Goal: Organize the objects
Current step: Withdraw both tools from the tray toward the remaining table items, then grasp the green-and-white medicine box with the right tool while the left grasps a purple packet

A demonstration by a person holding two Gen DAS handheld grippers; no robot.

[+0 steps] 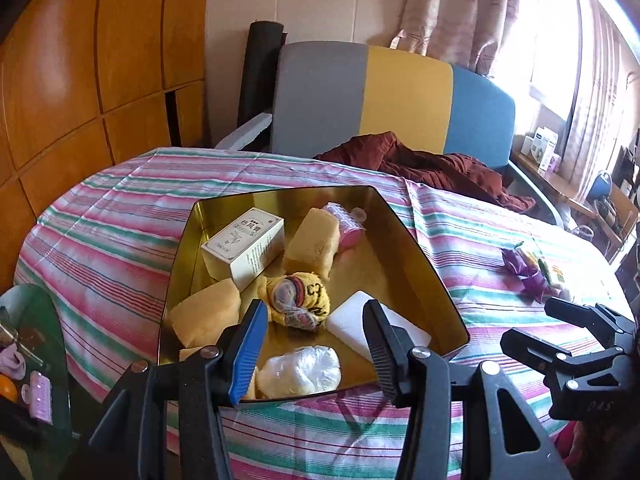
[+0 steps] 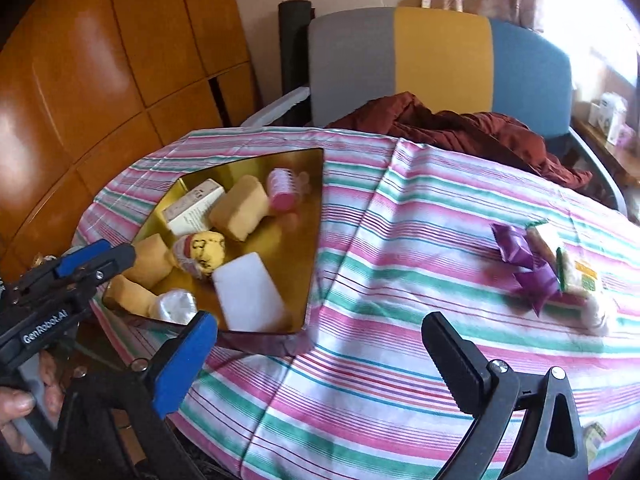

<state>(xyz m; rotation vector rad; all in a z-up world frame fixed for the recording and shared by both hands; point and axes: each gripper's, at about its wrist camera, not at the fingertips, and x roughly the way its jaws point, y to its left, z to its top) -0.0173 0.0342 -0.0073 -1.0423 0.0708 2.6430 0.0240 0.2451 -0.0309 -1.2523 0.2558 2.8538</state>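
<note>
A gold tin tray (image 1: 416, 236) (image 2: 314, 240) sits on the striped tablecloth. It holds a white carton (image 1: 244, 246), yellow sponges (image 1: 314, 240), a pink roller (image 1: 346, 224), a yellow wrapped toy (image 1: 298, 296), a white block (image 1: 352, 320) and a clear bag (image 1: 300, 372). My left gripper (image 1: 316, 320) is open and empty over the tray's near edge. My right gripper (image 2: 320, 344) is open and empty above the cloth, right of the tray. A purple ribbon (image 2: 524, 268), a snack packet (image 2: 568, 268) and a white wad (image 2: 596, 312) lie on the cloth at the right.
A chair with grey, yellow and blue back (image 2: 440, 60) stands behind the table with a dark red cloth (image 2: 460, 128) on it. Wooden cabinets (image 1: 80, 80) are at the left. A glass side table (image 1: 36, 360) with small items is at the lower left.
</note>
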